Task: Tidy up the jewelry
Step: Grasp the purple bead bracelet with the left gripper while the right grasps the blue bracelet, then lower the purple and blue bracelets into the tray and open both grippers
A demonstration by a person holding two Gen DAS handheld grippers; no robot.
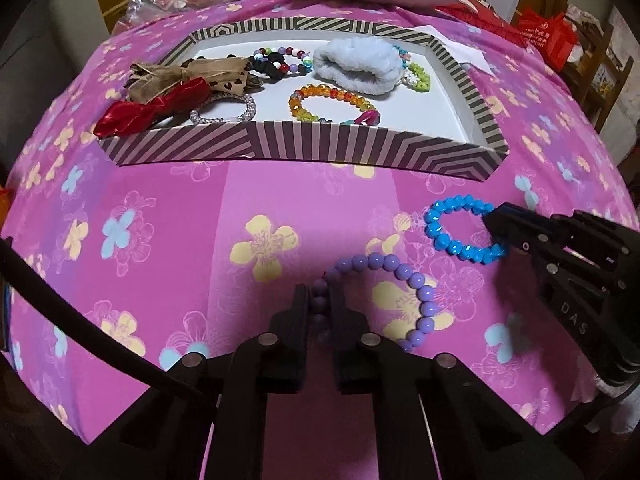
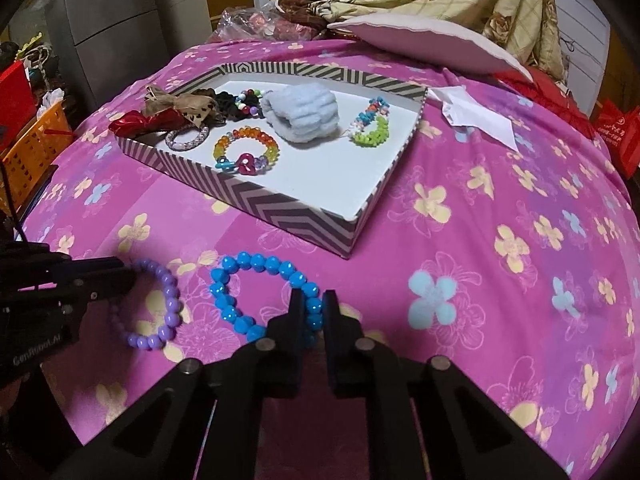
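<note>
A purple bead bracelet (image 1: 416, 292) lies on the pink flowered cloth, and my left gripper (image 1: 320, 304) is shut on its left side; it also shows in the right wrist view (image 2: 164, 308). A blue bead bracelet (image 2: 248, 300) lies to its right, and my right gripper (image 2: 313, 304) is shut on its right side; it also shows in the left wrist view (image 1: 448, 232). Behind them the striped tray (image 1: 320, 146) holds a rainbow bracelet (image 1: 332, 102), a pale blue scrunchie (image 1: 356, 64), a green bead bracelet (image 2: 370, 132), a silver bracelet (image 1: 224, 108) and ribbon bows (image 1: 160, 88).
A white pillow (image 2: 420, 40) and patterned fabric lie behind the tray. A folded white paper (image 2: 476, 116) lies to the right of the tray. An orange basket (image 2: 32, 152) stands off the bed's left edge. Red bags (image 1: 548, 36) lie at the far right.
</note>
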